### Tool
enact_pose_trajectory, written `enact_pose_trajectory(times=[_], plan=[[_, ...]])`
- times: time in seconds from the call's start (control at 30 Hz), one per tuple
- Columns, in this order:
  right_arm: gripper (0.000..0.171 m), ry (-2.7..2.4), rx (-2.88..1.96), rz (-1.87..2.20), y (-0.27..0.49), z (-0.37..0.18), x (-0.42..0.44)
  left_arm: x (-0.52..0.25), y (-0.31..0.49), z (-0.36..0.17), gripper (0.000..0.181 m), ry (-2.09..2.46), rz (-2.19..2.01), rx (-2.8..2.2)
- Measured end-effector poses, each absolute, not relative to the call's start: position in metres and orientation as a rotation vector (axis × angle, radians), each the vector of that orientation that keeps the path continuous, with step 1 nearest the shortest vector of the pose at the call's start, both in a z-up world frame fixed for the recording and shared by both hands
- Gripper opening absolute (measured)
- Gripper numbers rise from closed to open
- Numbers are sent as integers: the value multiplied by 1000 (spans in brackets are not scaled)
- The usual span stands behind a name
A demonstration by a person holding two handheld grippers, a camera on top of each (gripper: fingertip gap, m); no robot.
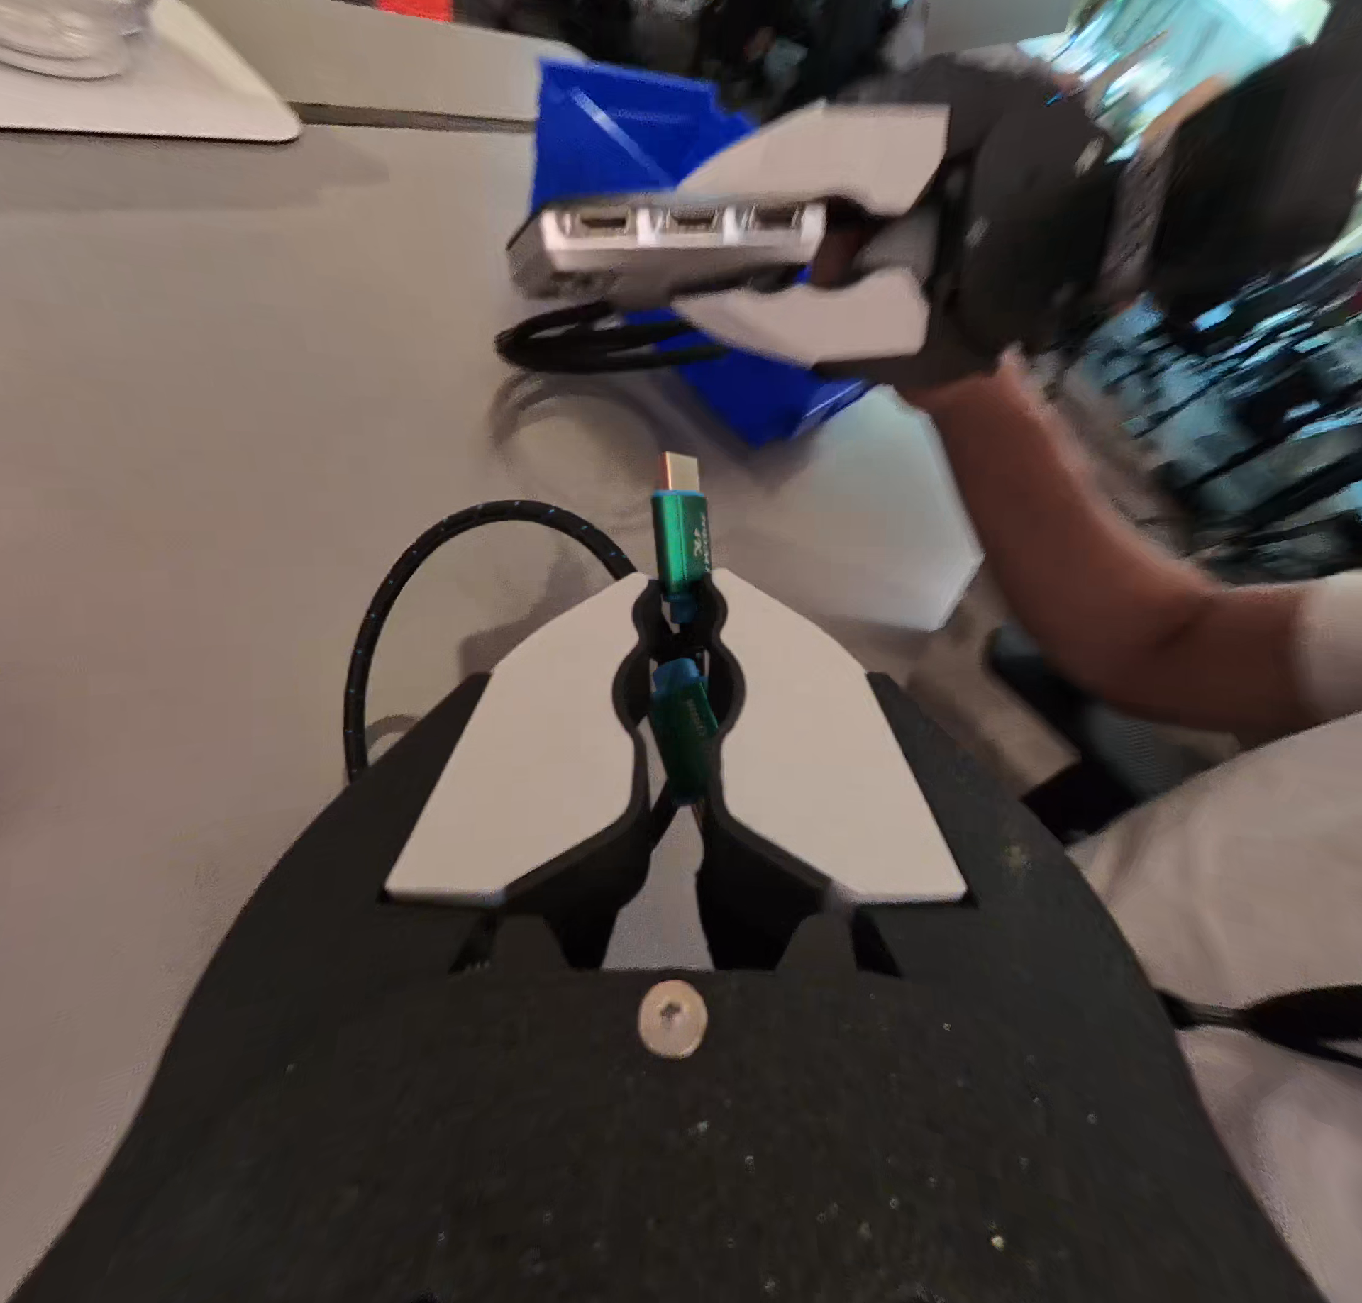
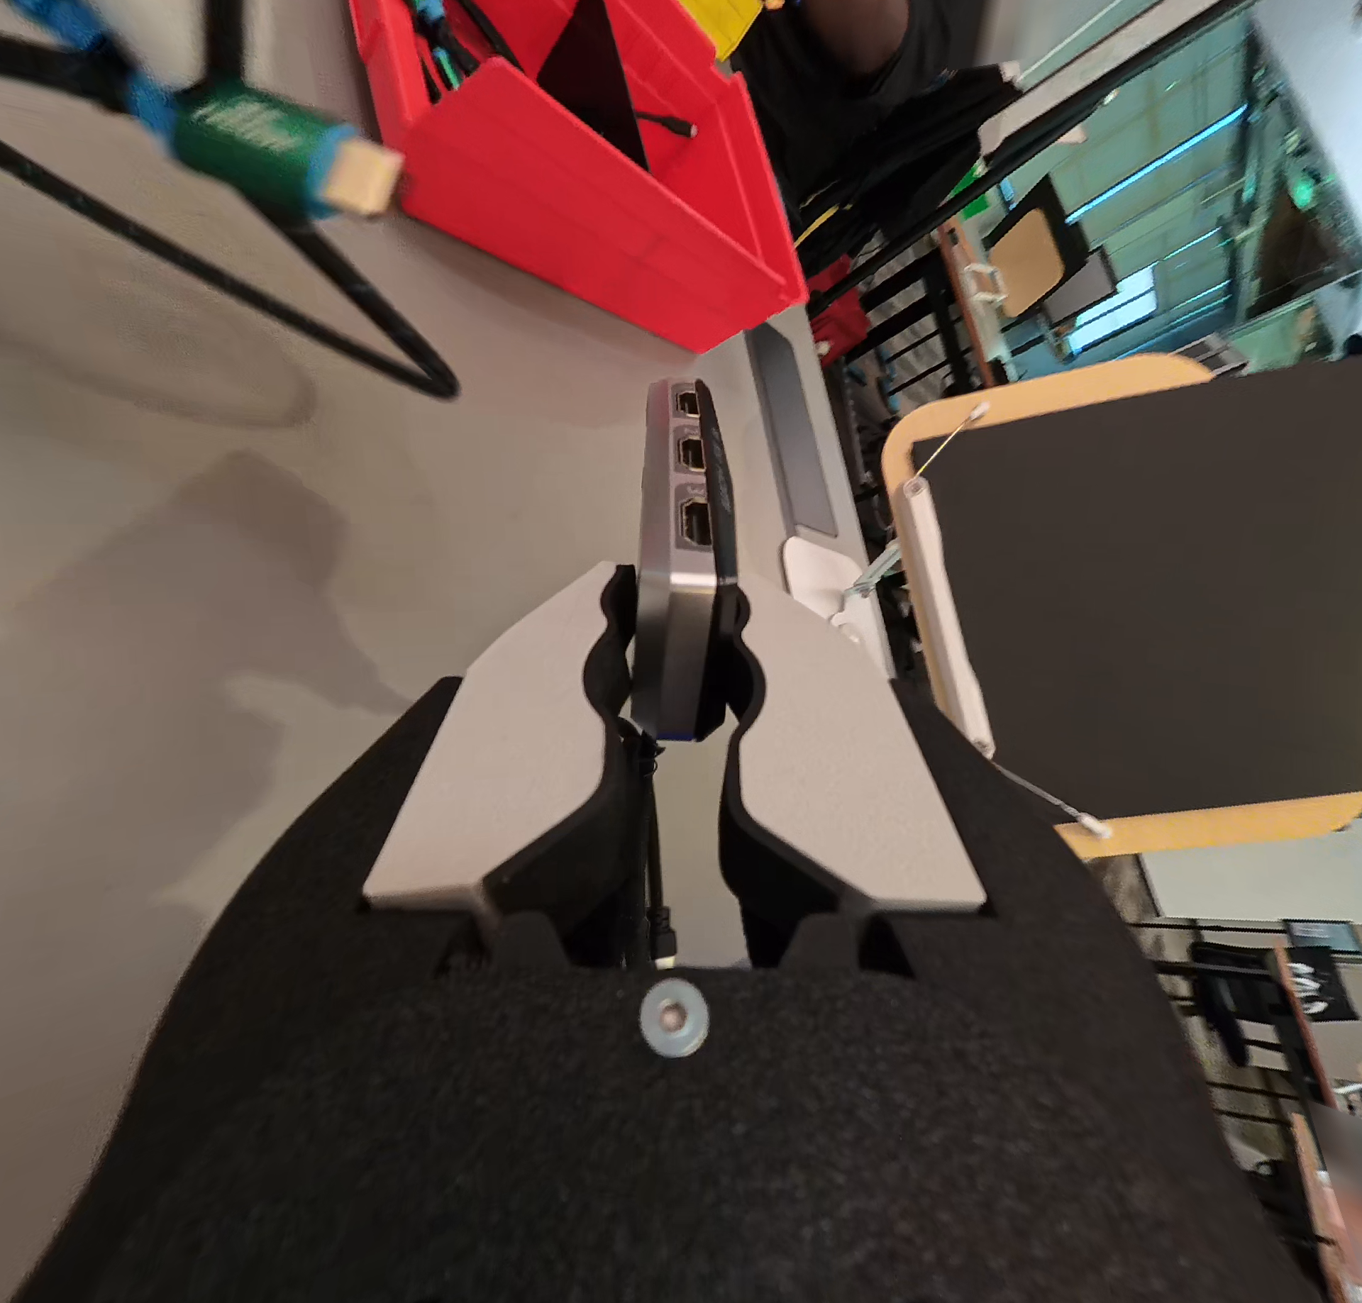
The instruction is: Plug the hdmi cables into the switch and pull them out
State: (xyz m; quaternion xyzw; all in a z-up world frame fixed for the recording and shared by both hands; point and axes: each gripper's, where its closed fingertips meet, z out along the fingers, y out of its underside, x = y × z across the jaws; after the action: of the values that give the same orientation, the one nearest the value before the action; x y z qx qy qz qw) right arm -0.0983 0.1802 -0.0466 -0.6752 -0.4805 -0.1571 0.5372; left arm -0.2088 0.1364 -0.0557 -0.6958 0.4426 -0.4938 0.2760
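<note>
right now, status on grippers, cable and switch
Left gripper shut on green HDMI plug. Right gripper shut on switch, ports empty. Plug short of ports, open air between.

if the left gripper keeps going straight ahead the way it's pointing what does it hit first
Probably the switch clamped in the right gripper. The HDMI plug held by the left gripper points toward its port row, though depth is unclear.
</note>
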Motion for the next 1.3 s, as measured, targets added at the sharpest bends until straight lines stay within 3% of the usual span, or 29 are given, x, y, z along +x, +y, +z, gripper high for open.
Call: enact_pose_trajectory(times=[0.17, 0.53, 1.3], plan=[[22, -1133, -1535, -406, 179, -36, -103, -187, 135, -33, 9, 1117, -1734, -1952], [22, -1172, -1419, -517, 176, -29, -111, -164, 135, -12, 9, 1166, -2023, -2142], [22, -1300, -1284, -852, 177, -39, -121, -171, 121, -21, 9, 1362, -1981, -2441]])
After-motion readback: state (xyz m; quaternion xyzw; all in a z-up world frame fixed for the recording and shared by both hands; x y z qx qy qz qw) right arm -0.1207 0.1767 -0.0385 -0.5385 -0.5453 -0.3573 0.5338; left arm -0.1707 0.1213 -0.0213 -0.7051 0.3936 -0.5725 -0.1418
